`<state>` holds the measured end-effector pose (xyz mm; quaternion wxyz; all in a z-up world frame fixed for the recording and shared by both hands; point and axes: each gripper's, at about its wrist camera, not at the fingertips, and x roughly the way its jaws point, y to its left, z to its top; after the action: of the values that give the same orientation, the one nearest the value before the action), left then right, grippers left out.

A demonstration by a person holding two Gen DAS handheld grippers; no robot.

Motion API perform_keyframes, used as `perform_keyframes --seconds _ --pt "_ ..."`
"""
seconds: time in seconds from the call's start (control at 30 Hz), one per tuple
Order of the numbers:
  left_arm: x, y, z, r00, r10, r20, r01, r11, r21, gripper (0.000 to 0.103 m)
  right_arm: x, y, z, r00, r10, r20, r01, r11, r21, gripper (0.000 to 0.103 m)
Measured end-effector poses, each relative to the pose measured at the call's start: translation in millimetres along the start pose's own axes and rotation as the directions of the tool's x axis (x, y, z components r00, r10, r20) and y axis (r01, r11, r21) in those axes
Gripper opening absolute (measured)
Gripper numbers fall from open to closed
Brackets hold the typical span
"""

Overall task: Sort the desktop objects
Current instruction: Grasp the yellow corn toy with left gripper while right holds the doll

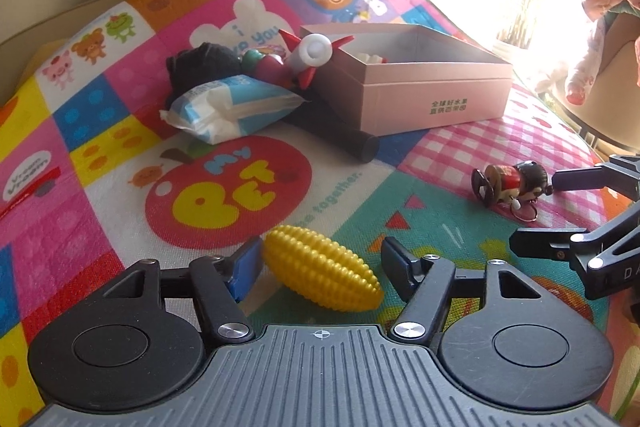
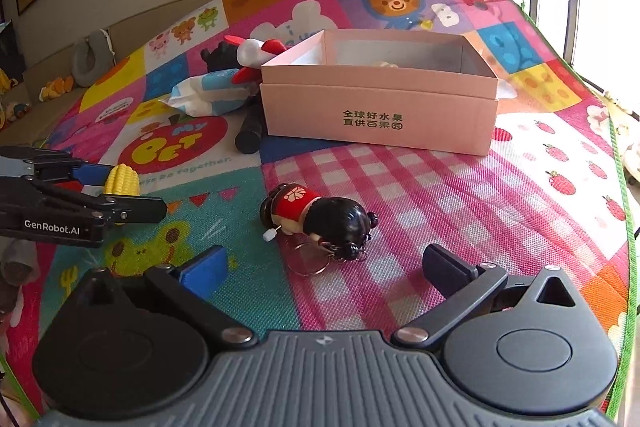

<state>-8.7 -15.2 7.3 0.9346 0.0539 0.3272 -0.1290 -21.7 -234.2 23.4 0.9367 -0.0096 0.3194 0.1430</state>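
We have the left gripper (image 1: 320, 269) half closed around the yellow toy corn (image 1: 322, 269), which lies on the play mat (image 1: 460, 143) well in front of the pink box (image 1: 432, 95); only its left pad touches, so nothing is gripped yet. Our right gripper (image 2: 324, 267) stands wide, bracketing the doll keychain (image 2: 320, 217) nearer the box, ready to close.
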Motion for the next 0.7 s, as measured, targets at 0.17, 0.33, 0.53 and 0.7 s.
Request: perform_keyframes --seconds 0.17,0.33,0.53,0.7 --pt "-9.5 -1.5 -3.9 1.000 -0.008 -0.010 0.008 1.000 -0.009 0.063 1.0 6.2 4.6 0.999 -0.030 -0.037 0.028 0.999 -0.033 0.103" --pt "-23.3 -6.5 -14.1 0.998 -0.057 -0.023 0.058 0.998 0.007 0.081 -8.7 17.0 8.0 0.999 -0.042 -0.008 0.041 0.997 -0.060 0.103" --pt "-32.0 -12.1 -15.4 0.991 -0.132 -0.013 0.132 0.991 -0.011 0.081 -10.5 16.1 7.6 0.989 -0.150 0.014 0.151 0.981 -0.124 0.103" --pt "-37.1 -21.5 -15.6 0.976 -0.218 -0.012 0.218 0.976 -0.009 0.097 -4.6 3.3 4.0 0.969 -0.248 0.008 0.248 0.964 -0.096 0.103"
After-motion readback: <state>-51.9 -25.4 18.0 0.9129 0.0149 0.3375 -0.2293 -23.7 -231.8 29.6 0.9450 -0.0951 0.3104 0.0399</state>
